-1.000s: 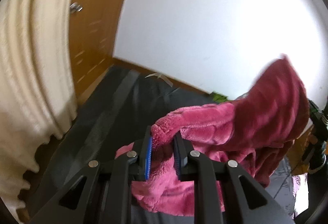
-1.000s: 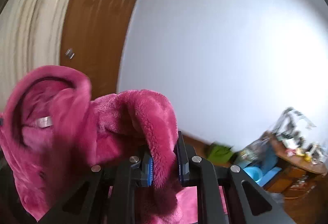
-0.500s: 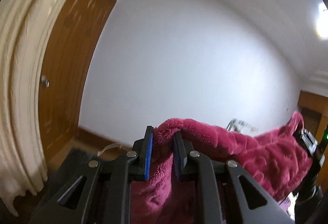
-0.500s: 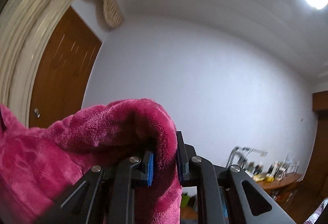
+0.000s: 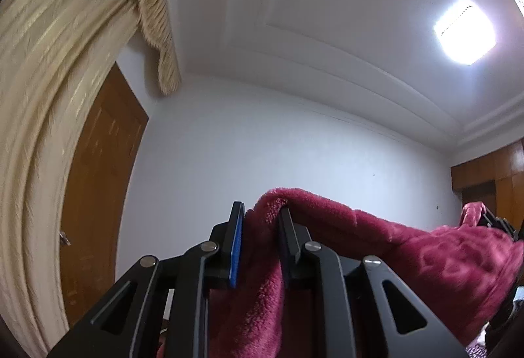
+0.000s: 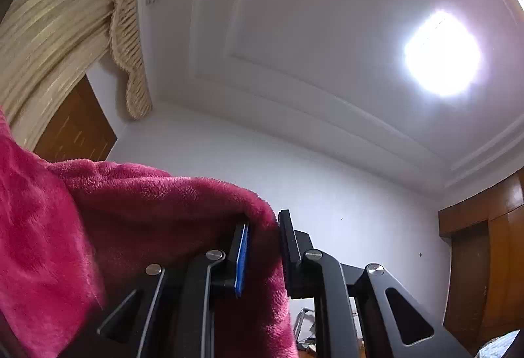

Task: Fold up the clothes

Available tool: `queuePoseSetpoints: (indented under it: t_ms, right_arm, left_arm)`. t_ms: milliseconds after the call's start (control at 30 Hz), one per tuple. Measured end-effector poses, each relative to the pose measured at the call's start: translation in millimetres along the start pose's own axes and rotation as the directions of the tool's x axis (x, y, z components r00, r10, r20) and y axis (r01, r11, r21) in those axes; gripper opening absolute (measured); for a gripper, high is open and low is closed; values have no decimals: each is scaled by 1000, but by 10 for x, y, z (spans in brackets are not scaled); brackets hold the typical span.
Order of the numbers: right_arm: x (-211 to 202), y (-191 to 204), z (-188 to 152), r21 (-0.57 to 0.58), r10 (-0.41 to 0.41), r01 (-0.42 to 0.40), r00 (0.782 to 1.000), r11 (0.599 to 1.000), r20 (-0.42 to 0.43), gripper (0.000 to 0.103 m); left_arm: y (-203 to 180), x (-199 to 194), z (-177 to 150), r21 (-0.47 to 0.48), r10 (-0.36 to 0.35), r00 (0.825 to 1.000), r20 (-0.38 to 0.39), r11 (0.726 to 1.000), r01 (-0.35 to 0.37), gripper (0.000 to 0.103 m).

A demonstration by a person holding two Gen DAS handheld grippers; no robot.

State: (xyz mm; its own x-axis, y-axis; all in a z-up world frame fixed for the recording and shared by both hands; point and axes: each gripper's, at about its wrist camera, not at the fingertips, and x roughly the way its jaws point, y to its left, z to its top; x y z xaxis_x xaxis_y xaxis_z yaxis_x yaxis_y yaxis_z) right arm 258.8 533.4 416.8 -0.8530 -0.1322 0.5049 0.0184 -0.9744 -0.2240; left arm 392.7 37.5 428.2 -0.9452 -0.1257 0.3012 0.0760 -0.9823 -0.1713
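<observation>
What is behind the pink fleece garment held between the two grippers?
Behind the pink fleece garment stand a white wall, a wooden door and a cream curtain. The fleece hides whatever lies below it, including any folding surface.

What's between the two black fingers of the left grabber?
A fold of the fuzzy pink garment is pinched in the left gripper, seen in the left wrist view.

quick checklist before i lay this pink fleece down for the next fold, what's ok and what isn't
1. Left gripper clamped on the fleece garment: ok.
2. Right gripper clamped on the fleece edge: ok.
3. Fabric spanning between the two grippers without a big sag: ok, it runs across to the other gripper.
4. Lower hem hanging free and untwisted: cannot tell, out of view.
5. Surface below ready for laying down: cannot tell, both cameras face the ceiling light.
</observation>
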Motion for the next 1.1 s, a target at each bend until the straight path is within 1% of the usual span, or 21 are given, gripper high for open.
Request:
queuePoseSetpoints:
  t_ms: [100,200,367,467,533,633,700,800,933,1067,1100]
  right_arm:
    - [-127,-69,-49,-17,3,-3,1000,1000,-13,18]
    - [-238,-136,-124,-15,8,-9,999,1000,-35,18]
    - [-466,-285,-331,10,19,-18,995,1000,-99,18]
    - [-595,-307,-537,23,32,-29,988,999,-154,18]
    - [-627,-296,-698,41,50,-42,979,998,-198,18]
    - [-632,-322,-915,84,85,-65,963,994,-255,18]
    - [-625,-314,-1022,93,93,-69,956,993,-278,18]
    - [-542,-253,-1182,95,96,-69,945,993,-312,18]
    - [-236,-98,-1508,92,110,-81,916,992,-387,18]
    - [196,120,-1972,124,136,-86,858,989,-495,18]
    - [295,178,-2102,132,140,-83,840,988,-523,18]
  left_arm:
    - [-74,-53,-29,3,10,999,-34,1000,-10,23]
    - [-169,-193,-45,4,18,998,-57,1000,-18,23]
    - [-427,-493,-246,42,48,992,-117,998,-44,24]
    - [-551,-566,-417,56,73,980,-183,996,-64,24]
    - [-591,-551,-546,54,87,968,-234,996,-76,24]
    - [-617,-473,-707,48,99,951,-294,995,-88,24]
    - [-635,-406,-822,45,107,937,-332,994,-97,24]
    - [-648,-269,-970,53,118,925,-362,993,-106,24]
    - [-590,157,-1252,61,119,900,-418,993,-103,24]
    - [-477,723,-1676,69,115,864,-491,993,-94,24]
    - [-442,920,-1829,68,113,848,-518,993,-92,24]
